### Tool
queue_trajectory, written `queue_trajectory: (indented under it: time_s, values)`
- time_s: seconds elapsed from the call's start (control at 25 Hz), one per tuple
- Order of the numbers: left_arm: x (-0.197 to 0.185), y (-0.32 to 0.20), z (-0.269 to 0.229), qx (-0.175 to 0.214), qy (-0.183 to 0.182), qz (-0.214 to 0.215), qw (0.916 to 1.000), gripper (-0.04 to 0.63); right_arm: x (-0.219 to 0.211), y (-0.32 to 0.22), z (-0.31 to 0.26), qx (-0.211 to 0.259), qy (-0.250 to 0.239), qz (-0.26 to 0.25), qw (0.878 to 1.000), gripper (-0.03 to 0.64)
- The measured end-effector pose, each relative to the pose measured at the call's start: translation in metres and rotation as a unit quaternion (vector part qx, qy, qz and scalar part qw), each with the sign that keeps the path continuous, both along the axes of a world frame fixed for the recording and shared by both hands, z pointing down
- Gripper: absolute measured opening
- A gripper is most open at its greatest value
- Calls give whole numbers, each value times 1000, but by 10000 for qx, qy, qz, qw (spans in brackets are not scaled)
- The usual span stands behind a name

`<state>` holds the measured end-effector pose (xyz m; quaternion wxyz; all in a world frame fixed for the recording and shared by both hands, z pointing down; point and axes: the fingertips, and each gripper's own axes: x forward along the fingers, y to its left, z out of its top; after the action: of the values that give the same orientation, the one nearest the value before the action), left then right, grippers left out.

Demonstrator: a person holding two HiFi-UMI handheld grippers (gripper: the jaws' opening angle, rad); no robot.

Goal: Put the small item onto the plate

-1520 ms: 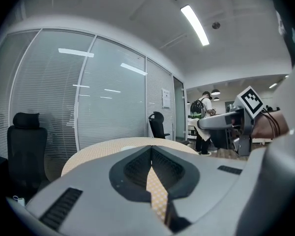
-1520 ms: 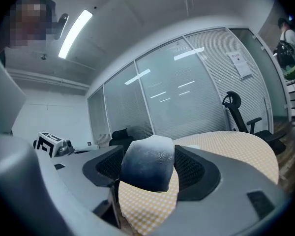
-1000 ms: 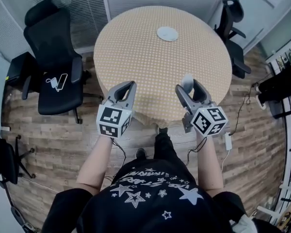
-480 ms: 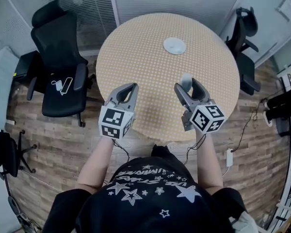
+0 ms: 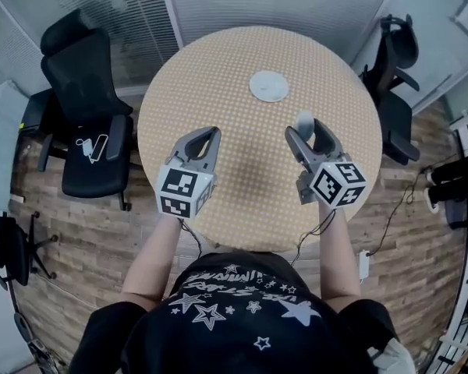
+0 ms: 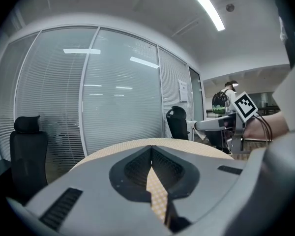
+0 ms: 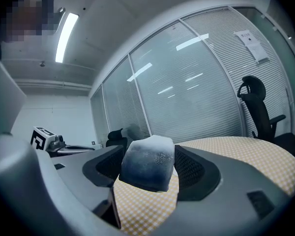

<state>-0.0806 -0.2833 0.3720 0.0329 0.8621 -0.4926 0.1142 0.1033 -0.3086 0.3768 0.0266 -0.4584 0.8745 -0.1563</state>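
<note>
person: black star-print shirt (image 5: 242, 318) at the bottom of the head view, bare forearms (image 5: 152, 259) reaching forward, one gripper in each hand.
left gripper (image 5: 209, 135): over the near-left part of the table, jaws pressed together, nothing between them. The left gripper view shows only a thin sliver of checkered tabletop through the slot behind the tips.
right gripper (image 5: 306, 131): over the near-right part of the table, about level with the left gripper and well apart from it. Jaws clamped on the small item.
small item (image 7: 148, 163): rounded grey-white lump, darker blue-grey on its lower face. It is pinched on both sides between the right jaws and sticks out past the tips. It is not on the plate but short of it, on the near-right side.
table (image 5: 210, 76): round, with a tan checkered cover.
plate (image 5: 268, 86): small, round, white, flat on the far-centre part of the table, beyond both grippers.
office chair (image 5: 82, 107): black, left of the table, small white thing on the seat, too small to tell what.
second chair (image 5: 398, 68): black, at the right edge of the table.
floor (image 5: 86, 232): wood planks.
glass wall (image 5: 132, 6): panels with blinds, behind the table.
</note>
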Motion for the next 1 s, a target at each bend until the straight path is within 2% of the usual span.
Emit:
queue_trajectory:
  time_s: [0.2, 0.4, 0.64, 0.8, 1.0]
  values:
    - [22, -38, -2, -25, -71, -105, 9999, 8, 17, -38, 7, -76, -38, -135, 9999, 314]
    - [36, -59, 1, -153, -155, -130, 9997, 8, 12, -68, 27, -223, 23, -398, 9990, 314]
    - [26, -76, 19, -318, -285, -136, 9990, 8, 4, -98, 48, -343, 159, -484, 9981, 314]
    - [17, -93, 34, -457, -226, -40, 9987, 8, -7, -119, 60, -432, 335, -383, 9978, 314]
    - [16, -127, 57, -524, -351, 152, 9979, 8, -10, -147, 78, -590, 543, -209, 9966, 314]
